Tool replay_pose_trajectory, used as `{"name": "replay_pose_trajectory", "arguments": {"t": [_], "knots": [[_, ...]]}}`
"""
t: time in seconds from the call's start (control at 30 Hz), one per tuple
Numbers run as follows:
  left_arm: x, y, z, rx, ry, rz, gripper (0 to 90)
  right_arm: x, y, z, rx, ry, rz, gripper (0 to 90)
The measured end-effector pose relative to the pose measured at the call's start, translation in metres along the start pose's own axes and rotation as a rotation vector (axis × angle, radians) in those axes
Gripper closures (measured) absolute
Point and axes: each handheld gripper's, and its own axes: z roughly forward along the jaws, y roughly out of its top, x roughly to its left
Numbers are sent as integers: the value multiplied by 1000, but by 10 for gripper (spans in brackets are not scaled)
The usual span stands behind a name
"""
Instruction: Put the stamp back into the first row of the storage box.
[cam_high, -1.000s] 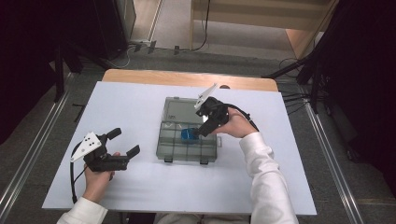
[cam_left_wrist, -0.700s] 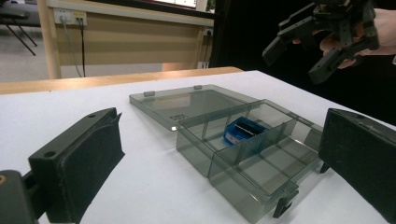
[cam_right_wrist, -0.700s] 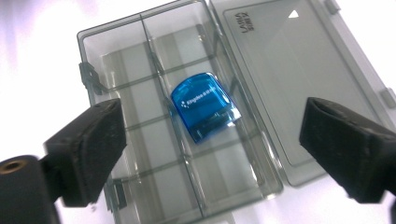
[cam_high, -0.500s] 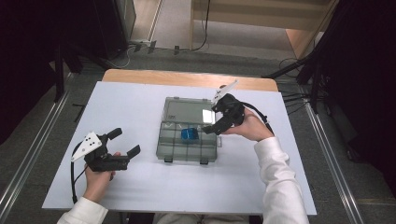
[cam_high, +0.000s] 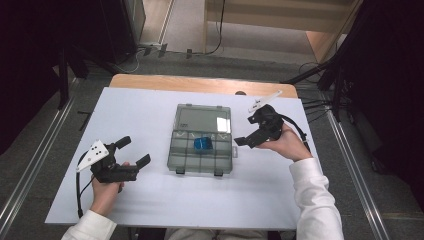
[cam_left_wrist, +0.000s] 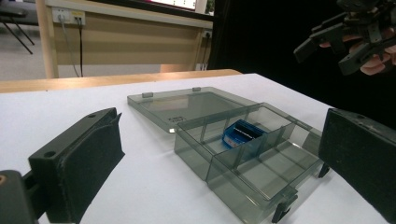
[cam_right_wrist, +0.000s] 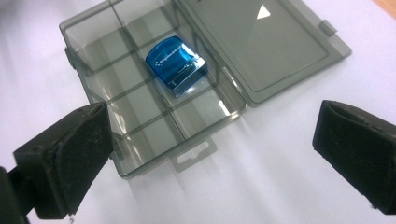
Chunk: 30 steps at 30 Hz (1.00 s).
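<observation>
1. We see a smoky-grey clear compartment box (cam_high: 202, 145) lying open in the middle of the white table top (cam_high: 150, 200), its flat lid (cam_high: 202, 120) folded back toward the far edge.
2. A small blue case (cam_high: 202, 144) sits in a middle compartment of the row next to the hinge; in the right gripper view (cam_right_wrist: 176, 65) it rests tilted against a divider.
3. Our left gripper (cam_high: 131, 153) rests low on the table well to the left of the box, jaws spread wide with nothing between them.
4. Our right gripper (cam_high: 248, 133) hovers just beside the box's right edge, jaws wide apart and empty.
5. Bare white surface lies open in front of the box and on both sides; a wooden strip (cam_high: 200, 84) borders the far edge.
</observation>
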Motion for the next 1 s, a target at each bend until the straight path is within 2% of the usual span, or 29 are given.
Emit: {"name": "replay_pose_trajectory", "arguments": {"t": [0.2, 0.33, 0.63, 0.9, 1.0], "knots": [[0, 0, 0, -1, 1, 2, 0, 1, -21, -14, -18, -45, 43, 0], [0, 0, 1, 6, -1, 8, 0, 6, -36, -22, -40, -76, 42, 0], [0, 0, 1, 13, 4, 11, 0, 7, -70, -28, -94, -118, 82, 0], [1, -1, 0, 20, 9, 10, 0, 12, -91, -31, -160, -230, 140, 0], [1, -1, 1, 29, 11, 11, 0, 14, -100, -33, -191, -238, 165, 0]]}}
